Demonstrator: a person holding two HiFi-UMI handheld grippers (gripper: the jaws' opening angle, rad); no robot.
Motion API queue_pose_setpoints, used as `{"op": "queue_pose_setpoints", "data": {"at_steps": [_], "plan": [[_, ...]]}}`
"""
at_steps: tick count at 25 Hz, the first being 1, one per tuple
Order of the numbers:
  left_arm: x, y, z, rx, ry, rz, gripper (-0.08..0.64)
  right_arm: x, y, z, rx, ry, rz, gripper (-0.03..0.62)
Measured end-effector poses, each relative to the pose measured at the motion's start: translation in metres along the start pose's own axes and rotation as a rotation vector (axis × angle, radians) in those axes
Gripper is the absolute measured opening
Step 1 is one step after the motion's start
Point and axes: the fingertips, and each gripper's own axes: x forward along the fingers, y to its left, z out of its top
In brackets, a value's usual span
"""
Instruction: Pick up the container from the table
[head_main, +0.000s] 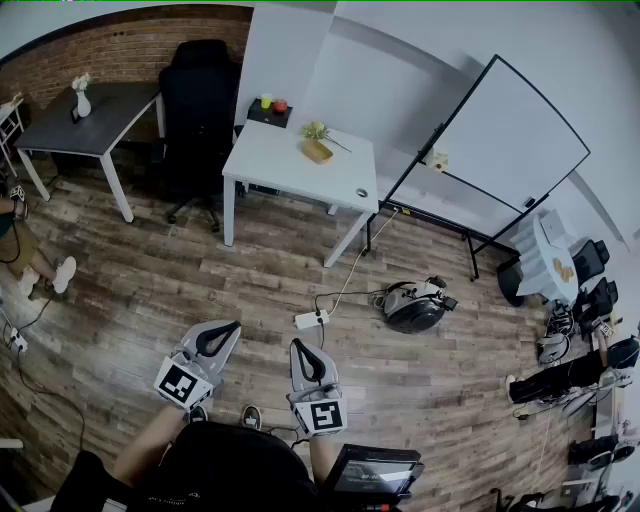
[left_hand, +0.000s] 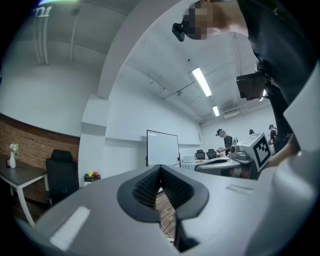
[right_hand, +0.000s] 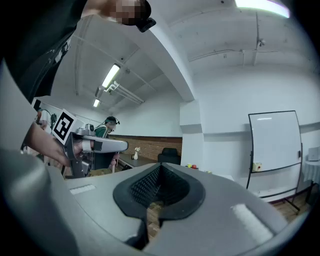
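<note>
i'm at the very start: nothing is picked up yet, and i read this as the approach step. the left gripper (head_main: 222, 335) and the right gripper (head_main: 303, 352) are both held low in front of me, roughly level, each with its jaws closed together and nothing between them; through the small gap in each pair of pads i see only wooden floor.

the container (head_main: 317, 151) i take to be the tan, shallow thing on the white table (head_main: 290, 165) across the room, well apart from both grippers, with a green sprig just beside it or in it.

the next move, as i judge it, calls for walking up to that table, parting the jaws of one gripper and lining them up on the container's rim.

hard to make out: the container is too small to tell its shape or depth, or whether the sprig sits in it. neither gripper view shows it clearly. a small round item (head_main: 361, 192) near the table's edge i can't identify
</note>
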Motion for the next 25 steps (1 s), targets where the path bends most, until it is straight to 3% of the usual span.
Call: {"op": "queue_pose_setpoints", "data": {"at_steps": [7,13,17,25], "plan": [[0.029,-0.011,-0.013,-0.018,0.030,0.025,-0.002,-0.003,-0.042,-0.015,0.014,0.000,-0.026,0.014],[0.043,0.002,-0.029,-0.055,0.046,0.069,-0.002,0.016,-0.060,-0.028,-0.004,0.026,0.017,0.020],[0.057,0.031,-0.056,-0.064,0.085,0.079,-0.002,0.050,-0.071,-0.038,-0.016,0.051,0.015,0.025],[0.131,0.132,-0.070,-0.105,0.074,-0.017,-0.002,0.170,-0.099,-0.033,-0.049,0.083,-0.019,0.025]]}}
